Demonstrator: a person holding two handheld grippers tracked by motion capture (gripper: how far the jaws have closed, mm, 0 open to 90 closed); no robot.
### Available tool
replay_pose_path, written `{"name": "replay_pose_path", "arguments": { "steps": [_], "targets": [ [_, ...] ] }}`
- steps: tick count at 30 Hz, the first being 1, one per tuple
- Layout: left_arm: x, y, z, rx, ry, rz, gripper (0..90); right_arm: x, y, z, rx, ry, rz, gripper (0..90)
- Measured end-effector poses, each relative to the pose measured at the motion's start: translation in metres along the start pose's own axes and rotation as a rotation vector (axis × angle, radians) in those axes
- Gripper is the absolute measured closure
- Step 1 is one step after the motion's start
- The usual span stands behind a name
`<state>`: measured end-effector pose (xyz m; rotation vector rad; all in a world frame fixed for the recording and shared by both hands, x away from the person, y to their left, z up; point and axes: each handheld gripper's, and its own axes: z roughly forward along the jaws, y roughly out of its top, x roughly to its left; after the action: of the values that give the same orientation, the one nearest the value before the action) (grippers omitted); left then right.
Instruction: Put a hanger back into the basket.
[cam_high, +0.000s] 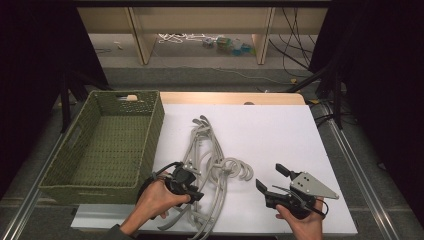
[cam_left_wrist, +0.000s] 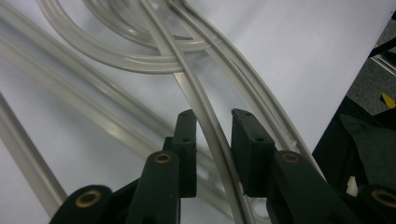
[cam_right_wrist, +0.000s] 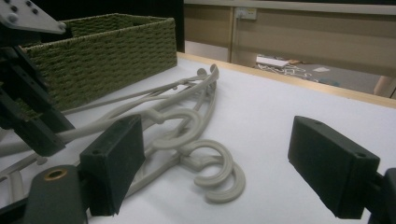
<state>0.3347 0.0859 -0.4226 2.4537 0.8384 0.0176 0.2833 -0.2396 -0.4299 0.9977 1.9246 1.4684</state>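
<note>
Several pale grey plastic hangers (cam_high: 206, 150) lie tangled on the white board (cam_high: 280, 130), their hooks (cam_right_wrist: 212, 170) curled toward the middle. My left gripper (cam_high: 192, 189) is down over the near end of the pile. In the left gripper view its jaws straddle one thin hanger bar (cam_left_wrist: 205, 112). The bar runs slantwise through the gap, and a slit of space shows beside it, so the left gripper (cam_left_wrist: 213, 140) is open around the bar. My right gripper (cam_high: 271, 177) rests to the right of the hooks, open wide and holding nothing.
A green woven basket (cam_high: 107, 145) with nothing in it stands left of the hangers, close to my left hand; its wall (cam_right_wrist: 107, 51) rises behind the pile. The board's near edge runs just below both hands. Black frames flank the table, and wooden shelving stands beyond it.
</note>
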Motion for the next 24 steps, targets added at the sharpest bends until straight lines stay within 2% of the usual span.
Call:
{"name": "replay_pose_path", "arguments": {
  "steps": [1,3,4,8,9,10,11,12,13,14,15,16,18,19,20,22,23,24],
  "targets": [
    [0.003,-0.002,-0.006,-0.016,-0.01,-0.017,72.6,0.0,0.0,0.0,0.0,0.001,-0.002,19.3],
    [0.005,-0.003,-0.01,-0.013,-0.002,-0.015,73.3,0.0,0.0,0.0,-0.001,0.005,-0.002,19.3],
    [0.007,-0.004,-0.016,-0.016,0.026,-0.011,73.6,0.0,0.0,0.001,-0.002,0.004,-0.001,19.3],
    [0.01,-0.004,-0.026,-0.021,0.029,-0.015,74.9,0.0,0.0,0.001,-0.001,0.006,-0.002,19.3],
    [0.013,-0.005,-0.033,-0.025,0.057,0.01,76.7,0.0,-0.001,0.002,-0.009,0.013,0.009,19.3],
    [0.013,-0.005,-0.033,-0.025,0.057,0.01,79.2,0.0,-0.001,0.002,-0.009,0.013,0.009,19.3],
    [0.02,-0.007,-0.04,-0.06,0.047,0.018,81.8,0.0,0.0,0.002,-0.004,0.014,-0.001,19.4],
    [0.021,-0.008,-0.041,-0.072,0.016,0.004,80.3,0.0,-0.001,0.002,-0.006,0.019,0.003,19.4],
    [0.023,-0.007,-0.043,-0.052,-0.013,0.029,80.2,0.0,0.0,0.001,0.003,0.012,-0.003,19.4],
    [0.019,-0.007,-0.041,-0.109,-0.011,-0.028,81.3,0.0,-0.001,0.002,-0.002,0.017,0.0,19.4],
    [0.019,-0.007,-0.041,-0.109,-0.011,-0.028,82.0,0.0,-0.001,0.002,-0.002,0.017,0.0,19.4],
    [0.022,-0.006,-0.044,-0.036,0.073,0.036,82.1,0.0,-0.001,0.002,0.013,0.009,-0.004,19.4],
    [0.026,-0.008,-0.044,-0.041,0.04,0.03,82.1,0.0,-0.001,0.003,0.008,0.02,0.0,19.7],
    [0.028,-0.008,-0.045,-0.047,0.029,0.04,82.1,0.0,-0.001,0.003,0.011,0.022,-0.001,19.8],
    [0.027,-0.009,-0.045,-0.101,0.011,-0.009,82.1,0.0,-0.001,0.003,0.009,0.028,0.002,19.9],
    [0.034,-0.009,-0.049,-0.078,-0.014,0.029,82.1,0.0,-0.002,0.004,0.003,0.022,0.004,19.8],
    [0.036,-0.009,-0.05,-0.096,-0.029,0.012,82.1,0.0,-0.002,0.004,-0.002,0.023,0.002,19.9],
    [0.038,-0.009,-0.052,-0.099,-0.031,0.012,82.1,0.0,-0.002,0.004,-0.001,0.024,0.002,19.8]
  ]
}}
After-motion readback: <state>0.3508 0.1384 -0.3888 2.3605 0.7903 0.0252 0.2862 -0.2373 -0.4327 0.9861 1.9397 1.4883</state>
